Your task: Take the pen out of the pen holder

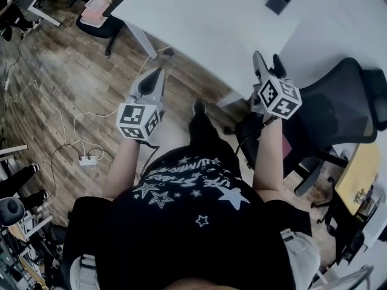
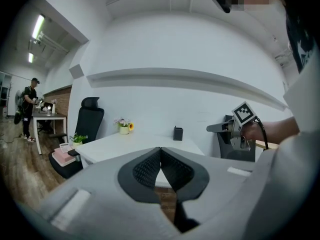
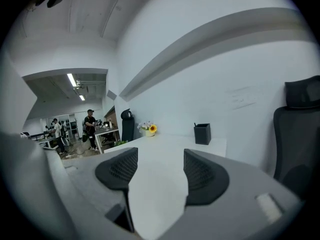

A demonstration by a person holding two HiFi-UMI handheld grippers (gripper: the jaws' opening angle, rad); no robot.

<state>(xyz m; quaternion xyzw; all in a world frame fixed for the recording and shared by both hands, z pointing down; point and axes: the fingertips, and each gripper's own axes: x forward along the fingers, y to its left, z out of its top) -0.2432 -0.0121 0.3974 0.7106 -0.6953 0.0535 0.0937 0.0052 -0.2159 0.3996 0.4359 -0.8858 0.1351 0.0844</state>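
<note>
Two tongs are raised in front of you, well apart from each other. Your left tongs [image 1: 161, 71] have their jaws pressed together with nothing between them and hang over the wooden floor [image 1: 72, 83]. Your right tongs [image 1: 264, 62] have their jaws spread wide, and only bare tabletop shows through the gap. The pen holder [image 1: 278, 0], a dark square cup, stands on the white table [image 1: 199, 23] well ahead of both tongs, closer to the line of the right pair than of the left. In the right gripper view, the thin tip of the pen [image 3: 195, 125] pokes above the holder's rim. A small flowerpot [image 3: 149, 129] sits on the table farther away, left of the holder. A black office chair [image 1: 347, 104] stands just to the right of your right tongs.
</note>
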